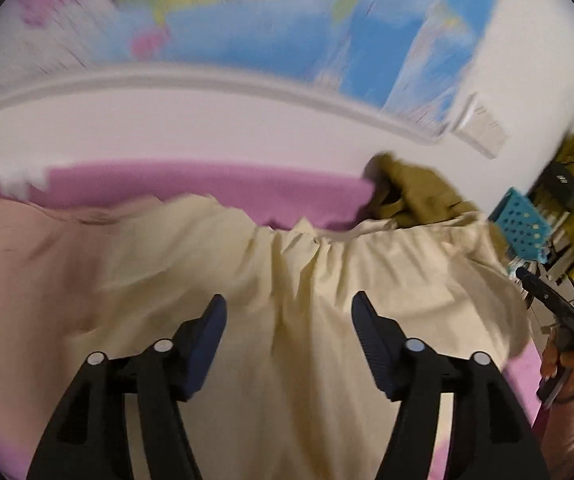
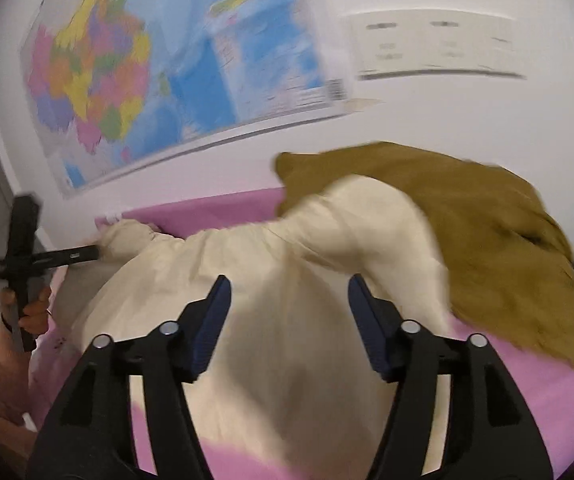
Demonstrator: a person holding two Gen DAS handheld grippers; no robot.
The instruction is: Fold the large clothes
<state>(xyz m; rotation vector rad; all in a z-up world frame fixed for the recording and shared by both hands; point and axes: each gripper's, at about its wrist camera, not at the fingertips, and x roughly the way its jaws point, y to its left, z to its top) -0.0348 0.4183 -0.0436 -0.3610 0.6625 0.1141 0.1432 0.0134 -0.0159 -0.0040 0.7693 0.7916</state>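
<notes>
The cream garment (image 1: 287, 280) is lying rumpled on the pink bedsheet (image 1: 207, 188), just in front of an olive-brown garment (image 2: 467, 232). The left gripper (image 1: 289, 320) and right gripper (image 2: 289, 304) are both hovering over the cream garment, jaws spread apart, gripping nothing

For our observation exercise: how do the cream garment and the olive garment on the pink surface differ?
The cream garment is pale and lies directly ahead of both open tools; the olive garment is dark mustard-green, farther back toward the wall. The cream overlaps the olive's near edge. Both are rumpled, unfolded, on the pink surface.
</notes>
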